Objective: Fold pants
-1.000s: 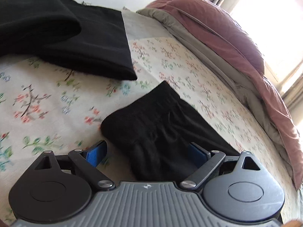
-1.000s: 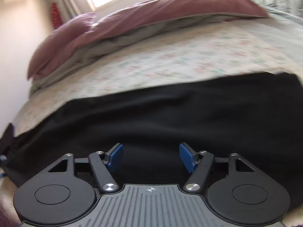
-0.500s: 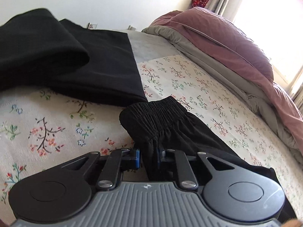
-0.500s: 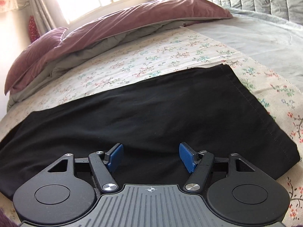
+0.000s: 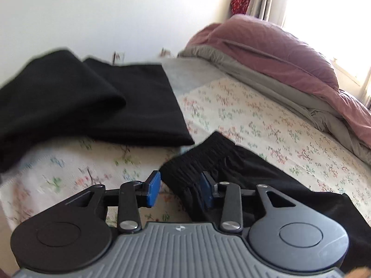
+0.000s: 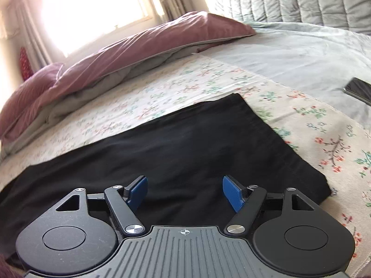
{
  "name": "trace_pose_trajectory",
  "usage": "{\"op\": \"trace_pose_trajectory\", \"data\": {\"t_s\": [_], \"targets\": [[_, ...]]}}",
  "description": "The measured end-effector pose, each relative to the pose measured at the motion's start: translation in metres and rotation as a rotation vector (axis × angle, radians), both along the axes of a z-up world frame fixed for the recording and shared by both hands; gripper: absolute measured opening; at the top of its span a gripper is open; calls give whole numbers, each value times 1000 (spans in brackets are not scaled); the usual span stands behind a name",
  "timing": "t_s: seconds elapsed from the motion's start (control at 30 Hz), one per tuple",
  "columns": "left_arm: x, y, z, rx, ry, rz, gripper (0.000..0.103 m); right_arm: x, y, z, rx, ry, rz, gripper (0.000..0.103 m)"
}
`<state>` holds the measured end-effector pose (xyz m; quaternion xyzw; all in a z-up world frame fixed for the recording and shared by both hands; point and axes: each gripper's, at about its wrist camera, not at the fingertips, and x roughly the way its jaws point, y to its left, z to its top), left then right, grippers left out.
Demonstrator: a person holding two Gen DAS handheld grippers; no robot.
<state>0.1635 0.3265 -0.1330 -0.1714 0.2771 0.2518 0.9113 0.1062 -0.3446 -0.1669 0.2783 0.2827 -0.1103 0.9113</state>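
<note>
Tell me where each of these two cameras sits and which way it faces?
Left wrist: rides the left tool, looking down over the pants waistband toward folded black clothes and a wall; its opening pads flank the waistband.
Right wrist: rides the right tool, facing the window over the pant leg; pads opening, gripping nothing.
Shared: pants, floral sheet, mauve duvet.

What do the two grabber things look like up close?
Both look alike. The left gripper and the right gripper each have a ribbed grey body with a small crosshair mark, two round black discs at the sides, black link arms with silver screws, and flat blue pads on the fingertips. No cables or sleeves show.
</note>
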Motion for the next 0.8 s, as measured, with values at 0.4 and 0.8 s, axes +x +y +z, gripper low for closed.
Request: {"op": "trace_pose_trajectory", "data": {"t_s": [0.4, 0.8], "targets": [[76, -167, 32, 212, 67, -519, 83, 0, 0, -13, -92, -11, 41, 86], [166, -246, -13, 217, 235, -736, 99, 7, 4, -21, -147, -12, 116, 103]]}}
